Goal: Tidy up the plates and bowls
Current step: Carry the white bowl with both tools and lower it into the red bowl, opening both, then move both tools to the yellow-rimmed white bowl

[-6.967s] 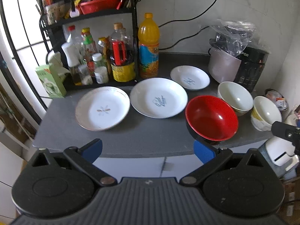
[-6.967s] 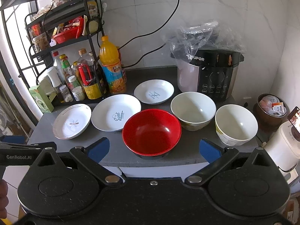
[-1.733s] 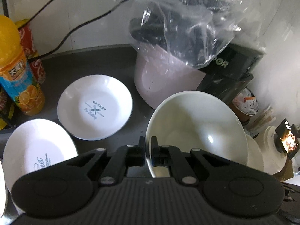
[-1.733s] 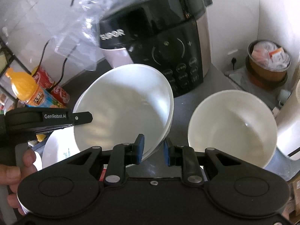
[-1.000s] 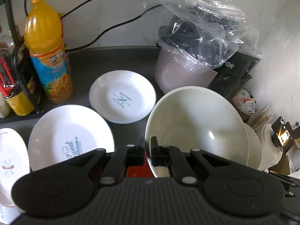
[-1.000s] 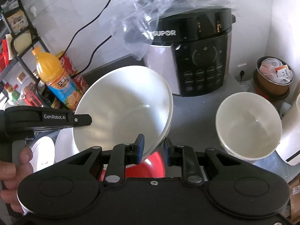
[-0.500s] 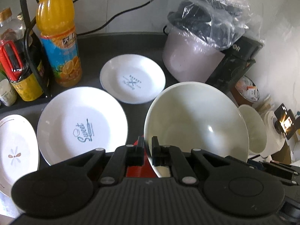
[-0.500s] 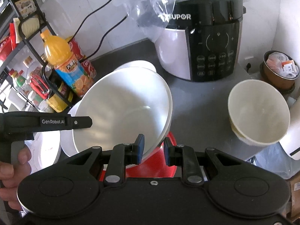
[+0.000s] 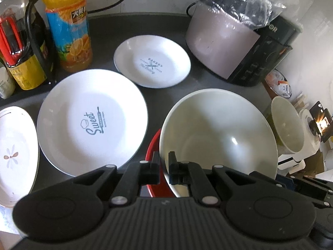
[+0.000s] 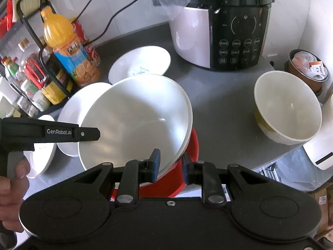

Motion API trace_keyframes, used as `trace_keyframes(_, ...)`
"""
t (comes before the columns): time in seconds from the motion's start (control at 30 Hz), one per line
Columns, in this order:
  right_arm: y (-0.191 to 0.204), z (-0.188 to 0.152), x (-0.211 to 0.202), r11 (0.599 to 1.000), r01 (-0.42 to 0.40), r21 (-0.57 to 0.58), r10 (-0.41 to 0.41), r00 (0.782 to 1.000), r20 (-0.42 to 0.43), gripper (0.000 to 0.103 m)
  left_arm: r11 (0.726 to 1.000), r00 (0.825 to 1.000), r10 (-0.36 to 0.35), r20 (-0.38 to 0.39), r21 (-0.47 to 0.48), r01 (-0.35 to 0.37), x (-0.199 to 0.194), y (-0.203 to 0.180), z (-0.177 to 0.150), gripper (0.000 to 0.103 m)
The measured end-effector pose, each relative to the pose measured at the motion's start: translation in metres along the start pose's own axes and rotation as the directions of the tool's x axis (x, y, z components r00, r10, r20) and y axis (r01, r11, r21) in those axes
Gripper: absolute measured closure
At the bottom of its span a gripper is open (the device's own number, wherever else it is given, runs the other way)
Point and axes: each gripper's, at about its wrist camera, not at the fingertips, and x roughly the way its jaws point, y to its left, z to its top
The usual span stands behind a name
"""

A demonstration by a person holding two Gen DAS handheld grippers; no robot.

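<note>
Counter (image 9: 108,20): SUPOR cooker (image 10: 229,27); both tools pinch cream bowl (image 10: 135,120).

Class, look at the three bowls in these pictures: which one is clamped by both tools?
The wide white bowl, pinched at its rim above the red bowl. The smaller cream bowl stands alone, untouched.

A dark grey countertop (image 10: 224,91) runs back to a white tiled wall (image 10: 129,2) crossed by black power cables (image 10: 108,24). At its left end stands a black wire shelf rack (image 10: 29,27) crowded with bottles and packets. Bright daylight washes over the right-hand white wall (image 10: 308,14), glaring off the surfaces.
</note>
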Motion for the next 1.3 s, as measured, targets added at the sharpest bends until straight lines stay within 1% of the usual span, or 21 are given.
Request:
trace_keyframes(0.4, 0.004, -0.006, 0.014, 1.000, 0.013, -0.020, -0.014, 0.999, -0.045, 0.080, 1.000, 0.999, 0.013, -0.039, -0.007, -0.014, 0.011, 0.004, -0.006, 0.097)
trace_keyframes(0.57, 0.003, -0.008, 0.020, 0.999, 0.025, -0.023, -0.026, 0.998, -0.055, 0.080, 1.000, 0.999, 0.020, -0.044, 0.006, -0.020, 0.015, 0.002, -0.007, 0.097)
trace_keyframes(0.6, 0.003, -0.008, 0.020, 0.999, 0.023, -0.023, -0.024, 0.998, -0.058, 0.077, 1.000, 0.999, 0.023, -0.049, 0.009, -0.023, 0.017, 0.001, -0.007, 0.097)
trace_keyframes(0.7, 0.005, -0.006, 0.020, 0.999, 0.024, -0.034, -0.027, 0.998, -0.064, 0.073, 1.000, 0.998, 0.025, -0.061, 0.006, -0.025, 0.019, 0.001, -0.006, 0.096)
trace_keyframes(0.77, 0.007, -0.006, 0.020, 0.999, 0.026, -0.043, -0.028, 0.997, -0.067, 0.072, 1.000, 0.998, 0.026, -0.064, 0.012, -0.025, 0.020, 0.000, -0.007, 0.096)
trace_keyframes(0.87, 0.006, -0.006, 0.015, 0.999, 0.013, -0.040, -0.016, 0.997, -0.077, 0.068, 0.999, 0.997, 0.036, -0.071, 0.029, -0.034, 0.020, -0.002, -0.007, 0.096)
trace_keyframes(0.9, 0.005, -0.006, 0.012, 0.999, 0.010, -0.038, -0.012, 0.997, -0.071, 0.064, 0.999, 0.996, 0.038, -0.078, 0.031, -0.036, 0.020, -0.003, -0.007, 0.095)
trace_keyframes(0.93, 0.005, -0.006, 0.007, 0.999, 0.007, -0.041, -0.009, 0.999, -0.050, 0.055, 0.999, 0.995, 0.039, -0.087, 0.033, -0.037, 0.019, -0.004, -0.006, 0.095)
trace_keyframes(1.0, 0.007, -0.005, -0.003, 0.997, 0.005, -0.072, -0.006, 1.000, -0.011, 0.043, 0.998, 0.995, 0.045, -0.093, 0.044, -0.041, 0.018, -0.006, -0.003, 0.094)
trace_keyframes(1.07, 0.008, -0.002, -0.010, 0.996, -0.002, -0.091, 0.002, 1.000, 0.005, 0.043, 0.996, 0.995, 0.063, -0.077, 0.062, -0.058, 0.014, -0.010, 0.001, 0.092)
trace_keyframes(1.13, 0.006, 0.001, -0.013, 0.996, -0.017, -0.085, 0.018, 1.000, 0.017, 0.043, 0.993, 0.995, 0.085, -0.052, 0.083, -0.081, 0.009, -0.014, 0.005, 0.089)
trace_keyframes(1.2, 0.001, 0.004, -0.012, 0.997, -0.015, -0.077, 0.017, 1.000, 0.019, 0.043, 0.993, 0.997, 0.067, -0.032, 0.096, -0.063, 0.003, -0.019, 0.010, 0.087)
trace_keyframes(1.27, -0.007, 0.005, -0.011, 0.999, -0.016, -0.047, 0.017, 1.000, 0.017, 0.043, 0.993, 0.999, 0.047, -0.017, 0.111, -0.045, -0.002, -0.026, 0.016, 0.083)
trace_keyframes(1.3, -0.012, 0.005, -0.011, 0.999, -0.021, -0.025, 0.021, 1.000, 0.017, 0.043, 0.992, 0.999, 0.044, -0.007, 0.121, -0.043, -0.004, -0.029, 0.018, 0.078)
